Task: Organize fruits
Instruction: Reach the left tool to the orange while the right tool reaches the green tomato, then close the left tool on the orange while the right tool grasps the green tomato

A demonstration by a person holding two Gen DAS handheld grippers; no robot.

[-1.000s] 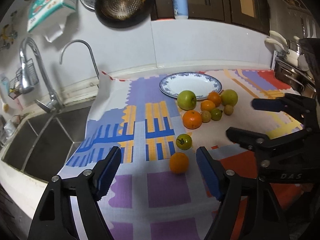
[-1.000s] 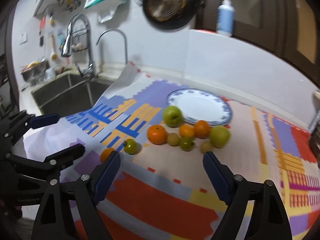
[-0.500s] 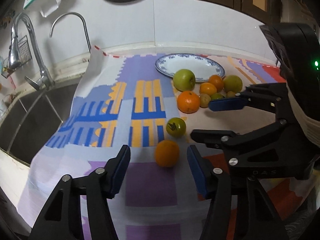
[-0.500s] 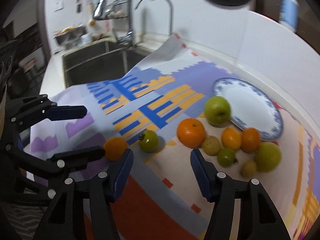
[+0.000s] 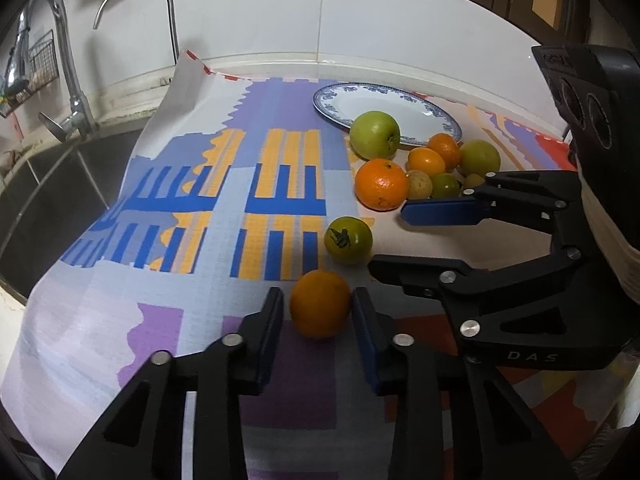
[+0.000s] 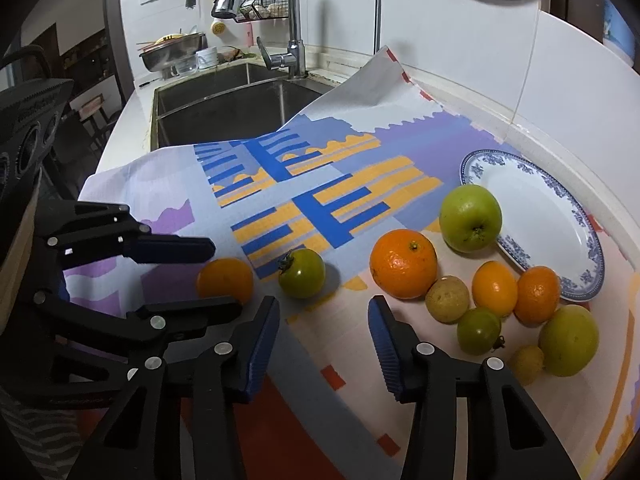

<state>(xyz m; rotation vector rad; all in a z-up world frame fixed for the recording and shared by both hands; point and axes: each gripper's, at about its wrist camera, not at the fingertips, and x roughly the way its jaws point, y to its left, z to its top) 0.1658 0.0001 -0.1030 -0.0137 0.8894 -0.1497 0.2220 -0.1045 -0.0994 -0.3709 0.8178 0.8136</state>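
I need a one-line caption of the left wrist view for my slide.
Left gripper shut on a small orange on the patterned cloth; right gripper open beside a green tomato.

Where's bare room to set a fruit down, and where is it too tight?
The plate is bare inside its blue rim. The blue-and-yellow striped cloth between the sink and the fruit is open too. It is crowded along the plate's near edge, from the green apple and big orange rightward.

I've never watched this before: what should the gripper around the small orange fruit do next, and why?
Probably lift: the left gripper has just closed on the small orange fruit, which sits on the mat, far from the empty plate.
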